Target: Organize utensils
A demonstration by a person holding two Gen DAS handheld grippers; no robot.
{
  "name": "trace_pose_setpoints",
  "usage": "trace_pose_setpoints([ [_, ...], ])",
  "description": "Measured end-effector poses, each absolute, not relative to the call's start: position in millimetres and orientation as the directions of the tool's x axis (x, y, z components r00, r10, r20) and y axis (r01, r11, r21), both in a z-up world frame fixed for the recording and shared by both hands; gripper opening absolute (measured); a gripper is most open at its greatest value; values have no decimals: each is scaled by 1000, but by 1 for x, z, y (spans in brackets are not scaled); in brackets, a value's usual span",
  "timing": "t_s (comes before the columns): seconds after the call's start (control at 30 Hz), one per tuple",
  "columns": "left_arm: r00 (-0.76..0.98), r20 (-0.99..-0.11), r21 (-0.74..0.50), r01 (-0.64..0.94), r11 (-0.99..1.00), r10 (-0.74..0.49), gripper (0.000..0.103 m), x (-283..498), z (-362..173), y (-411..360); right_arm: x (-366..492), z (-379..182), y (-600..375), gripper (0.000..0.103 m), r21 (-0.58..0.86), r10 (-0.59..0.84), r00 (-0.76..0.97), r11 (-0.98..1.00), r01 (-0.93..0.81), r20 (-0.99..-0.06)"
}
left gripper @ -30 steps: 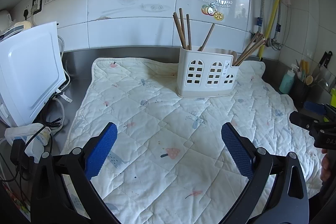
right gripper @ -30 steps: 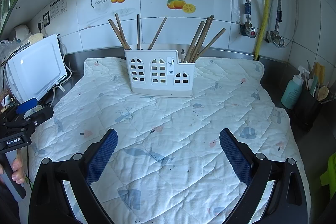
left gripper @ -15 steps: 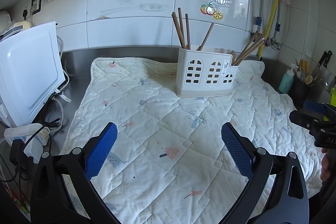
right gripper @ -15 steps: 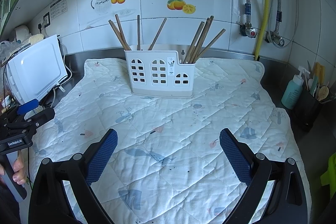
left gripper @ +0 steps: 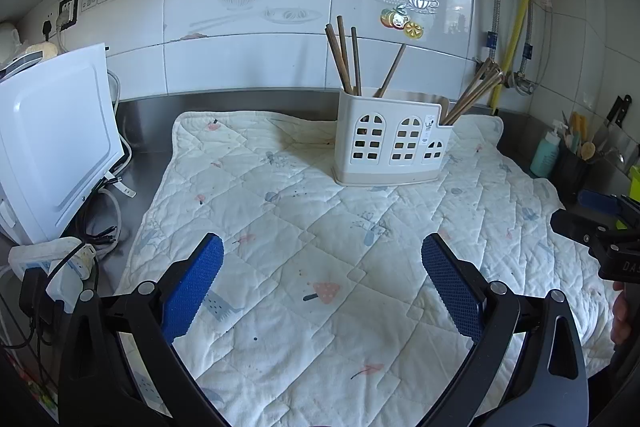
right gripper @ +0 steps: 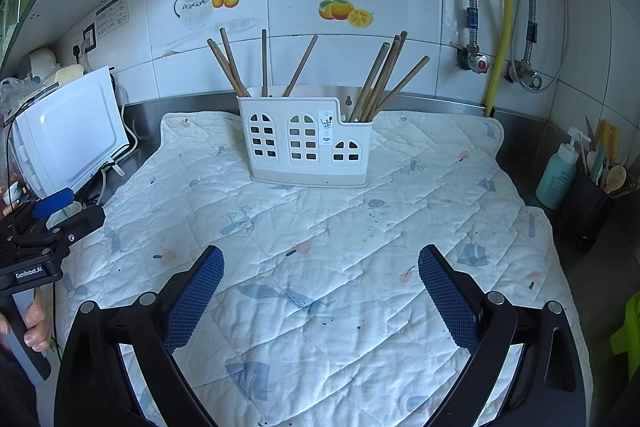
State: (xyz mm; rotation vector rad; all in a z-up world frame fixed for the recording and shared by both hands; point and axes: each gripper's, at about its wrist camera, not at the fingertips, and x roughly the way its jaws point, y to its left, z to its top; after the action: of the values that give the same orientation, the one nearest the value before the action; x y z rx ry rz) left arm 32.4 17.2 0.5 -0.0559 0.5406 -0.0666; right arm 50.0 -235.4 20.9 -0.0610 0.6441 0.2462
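Left wrist view: left gripper (left gripper: 322, 281) spread wide, holding nothing, over the quilted mat (left gripper: 280, 219); right gripper (right gripper: 320, 283) likewise; chopsticks (right gripper: 372, 83) stand in the white holder (right gripper: 306, 147) near the wall

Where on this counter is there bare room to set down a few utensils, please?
The quilted mat is bare from the white utensil holder forward to both open grippers. It is crowded at the left edge, with the white appliance and cables, and at the right, with the teal bottle and black caddy.
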Motion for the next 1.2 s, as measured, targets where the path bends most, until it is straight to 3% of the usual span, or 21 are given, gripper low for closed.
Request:
trace_pose_setpoints([
  [1.2, 849, -523, -60, 56, 997, -79, 98, 36, -4, 14, 54, 18, -234, 95, 21, 210, 769, 969, -248, -604],
])
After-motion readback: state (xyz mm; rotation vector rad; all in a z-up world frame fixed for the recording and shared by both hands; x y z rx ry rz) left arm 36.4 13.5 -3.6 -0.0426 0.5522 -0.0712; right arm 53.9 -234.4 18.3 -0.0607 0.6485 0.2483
